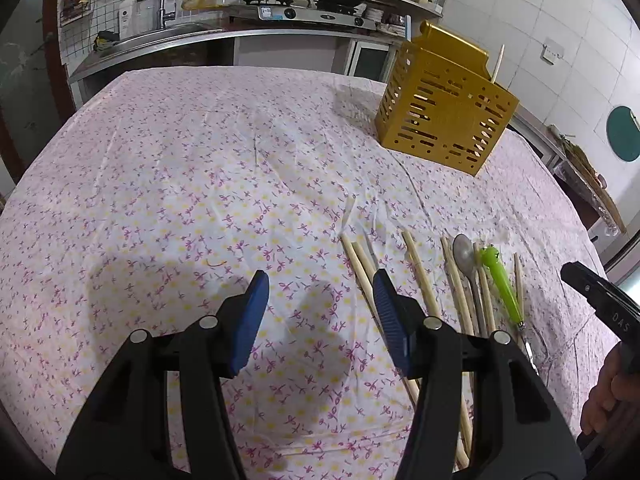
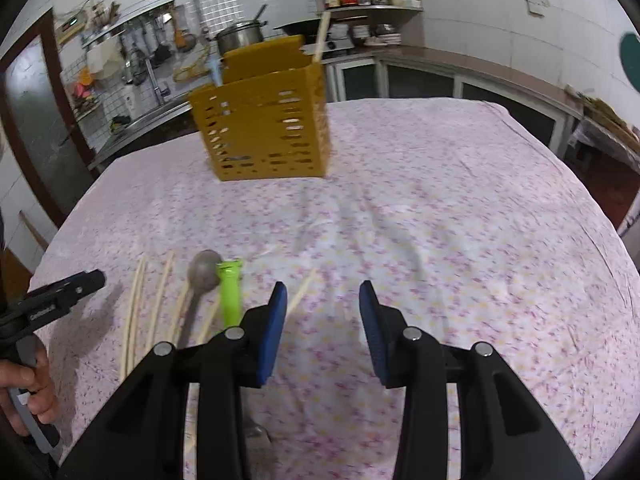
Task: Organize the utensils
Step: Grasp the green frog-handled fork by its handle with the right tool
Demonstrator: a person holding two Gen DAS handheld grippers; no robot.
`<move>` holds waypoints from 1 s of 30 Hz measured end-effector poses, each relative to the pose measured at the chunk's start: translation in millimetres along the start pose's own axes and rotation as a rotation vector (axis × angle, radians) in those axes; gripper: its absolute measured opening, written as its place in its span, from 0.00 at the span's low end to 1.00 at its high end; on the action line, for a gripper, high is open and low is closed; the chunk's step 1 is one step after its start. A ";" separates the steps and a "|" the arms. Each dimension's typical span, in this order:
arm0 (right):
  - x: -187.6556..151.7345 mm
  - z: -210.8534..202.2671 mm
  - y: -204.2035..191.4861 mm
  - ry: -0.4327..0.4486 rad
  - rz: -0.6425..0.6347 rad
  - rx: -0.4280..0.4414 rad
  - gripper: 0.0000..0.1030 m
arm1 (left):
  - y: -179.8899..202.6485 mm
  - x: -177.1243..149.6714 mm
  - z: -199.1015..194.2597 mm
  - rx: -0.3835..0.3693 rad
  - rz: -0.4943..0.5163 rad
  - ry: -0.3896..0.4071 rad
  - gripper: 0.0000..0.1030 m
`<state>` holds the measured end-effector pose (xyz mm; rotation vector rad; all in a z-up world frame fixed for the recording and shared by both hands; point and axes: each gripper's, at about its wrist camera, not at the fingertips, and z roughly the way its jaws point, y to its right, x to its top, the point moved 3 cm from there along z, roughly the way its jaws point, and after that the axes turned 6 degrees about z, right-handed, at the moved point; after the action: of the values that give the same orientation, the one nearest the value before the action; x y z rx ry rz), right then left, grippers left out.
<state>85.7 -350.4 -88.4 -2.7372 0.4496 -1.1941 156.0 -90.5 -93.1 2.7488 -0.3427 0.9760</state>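
On my desk (image 1: 160, 160) lie about seven loose chopsticks (image 1: 416, 272), one metal spoon (image 1: 466, 252) and one green-handled tool (image 1: 500, 276), side by side at four o'clock in my left view. One yellow slotted holder (image 1: 444, 120) stands at one o'clock, one chopstick upright inside. My left tongs (image 1: 320, 280) gape half-wide, empty, over bare cloth. Only my right view shows my right tongs (image 2: 322, 292), parted narrower, gripping nothing, utensils at nine o'clock.
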 end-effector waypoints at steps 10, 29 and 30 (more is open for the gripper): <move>-3.5 24.2 -43.1 -0.061 -0.100 0.052 0.37 | 1.7 -1.4 16.2 -0.025 -0.002 -0.030 0.51; 2.4 72.9 -41.8 -0.134 -0.136 -0.034 0.17 | 0.3 19.7 51.1 -0.027 -0.039 -0.087 0.36; 3.7 74.4 -39.6 -0.136 -0.132 -0.027 0.17 | -1.5 19.7 50.6 -0.034 -0.046 -0.088 0.34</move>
<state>151.3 -314.6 -127.4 -2.8874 0.2761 -1.0261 201.2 -105.6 -119.2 2.7614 -0.3051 0.8316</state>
